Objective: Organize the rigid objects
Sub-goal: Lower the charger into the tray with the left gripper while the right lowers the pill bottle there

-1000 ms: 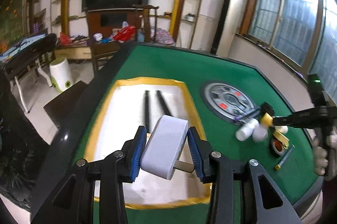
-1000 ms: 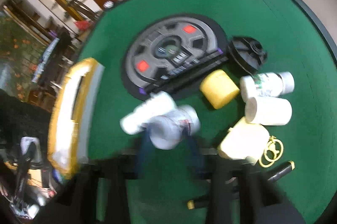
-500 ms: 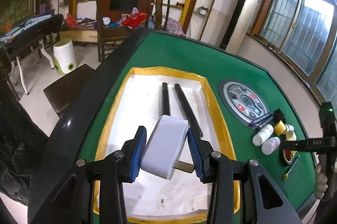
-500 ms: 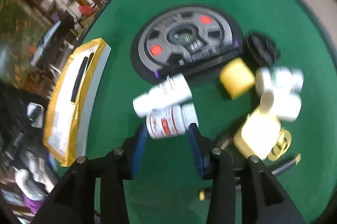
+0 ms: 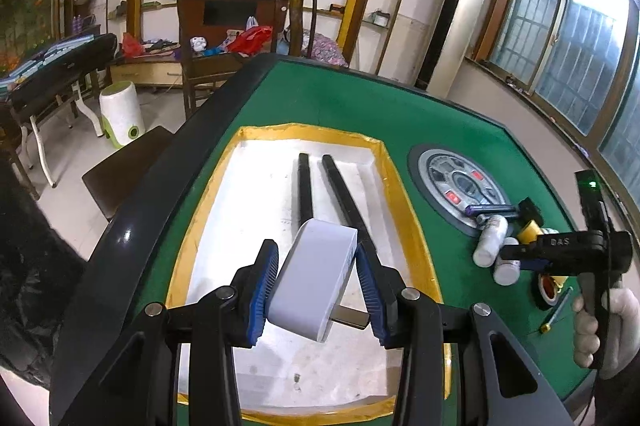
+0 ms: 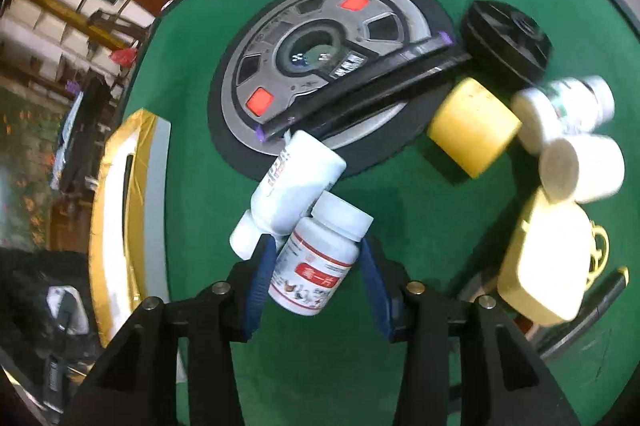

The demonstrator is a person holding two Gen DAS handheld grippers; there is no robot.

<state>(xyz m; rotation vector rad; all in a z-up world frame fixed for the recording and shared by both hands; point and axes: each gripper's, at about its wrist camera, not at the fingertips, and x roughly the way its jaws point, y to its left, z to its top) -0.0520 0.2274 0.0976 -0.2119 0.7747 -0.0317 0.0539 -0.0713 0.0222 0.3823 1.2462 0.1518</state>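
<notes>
My left gripper (image 5: 316,250) is shut on a white rectangular box (image 5: 312,286), tilted, above the white gold-rimmed tray (image 5: 248,193). Two black bars (image 5: 305,185) lie side by side in that tray. In the right wrist view my right gripper (image 6: 316,246) points down at the green table, its jaws opening. A white pill bottle with a red label (image 6: 320,266) lies between them; a small gap shows at the right pad. A second white bottle (image 6: 296,181) lies against its cap end.
The grey round panel (image 6: 320,45) in the table's middle carries black bars (image 6: 360,81). To the right lie a yellow cylinder (image 6: 472,125), a black disc (image 6: 504,37), two white bottles (image 6: 580,169), a pale yellow box (image 6: 544,266) and a pen (image 6: 608,286). A gloved hand (image 5: 600,322) holds the right gripper.
My right gripper has come down over the two bottles and its jaws have spread around the red-labelled one. The left gripper has sunk slightly over the tray, box still held.
</notes>
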